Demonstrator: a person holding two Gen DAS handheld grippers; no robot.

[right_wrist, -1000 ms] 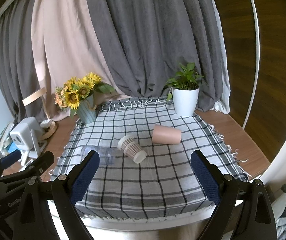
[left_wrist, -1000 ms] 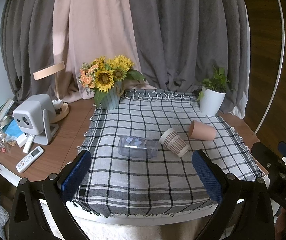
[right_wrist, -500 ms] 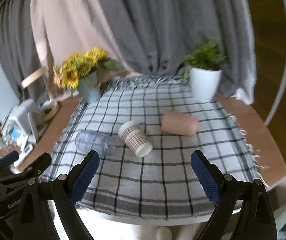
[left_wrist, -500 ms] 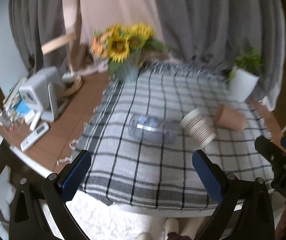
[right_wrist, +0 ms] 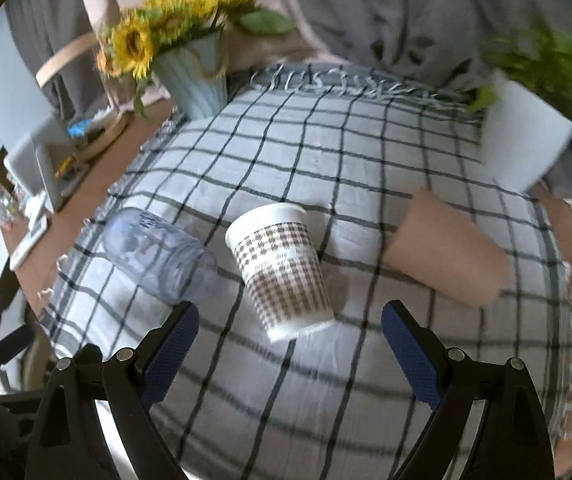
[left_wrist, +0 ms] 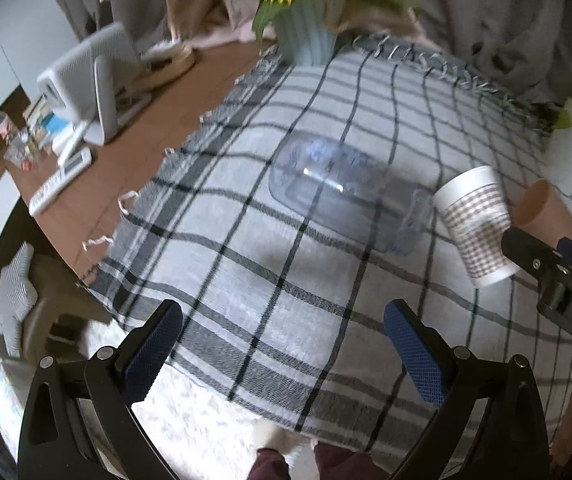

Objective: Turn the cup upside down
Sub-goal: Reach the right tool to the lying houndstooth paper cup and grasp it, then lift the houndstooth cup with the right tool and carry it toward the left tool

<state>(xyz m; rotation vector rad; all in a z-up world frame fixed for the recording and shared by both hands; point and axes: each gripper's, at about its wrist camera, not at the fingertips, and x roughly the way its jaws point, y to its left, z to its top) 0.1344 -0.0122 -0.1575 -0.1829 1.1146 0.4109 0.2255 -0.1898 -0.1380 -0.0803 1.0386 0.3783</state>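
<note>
A white paper cup with a brown houndstooth band [right_wrist: 282,268] lies on its side on the checked cloth [right_wrist: 366,152], just ahead of my open, empty right gripper [right_wrist: 290,344]. It also shows in the left wrist view [left_wrist: 474,224]. A plain pink-brown cup [right_wrist: 446,256] lies on its side to its right, and shows in the left wrist view [left_wrist: 542,204]. A clear plastic cup [right_wrist: 158,252] lies on its side to the left, also in the left wrist view [left_wrist: 338,188]. My left gripper [left_wrist: 282,348] is open and empty over the cloth's near edge, short of the clear cup.
A vase of sunflowers [right_wrist: 190,52] stands at the cloth's back left, a white plant pot [right_wrist: 526,140] at the back right. A grey projector [left_wrist: 86,80], a lamp base and a remote [left_wrist: 62,176] sit on the wooden table at the left. The right gripper's body [left_wrist: 558,276] shows at the left view's right edge.
Both grippers have moved forward and down towards the table, so the cups look larger and nearer. The cups have not moved. Both grippers stay open.
</note>
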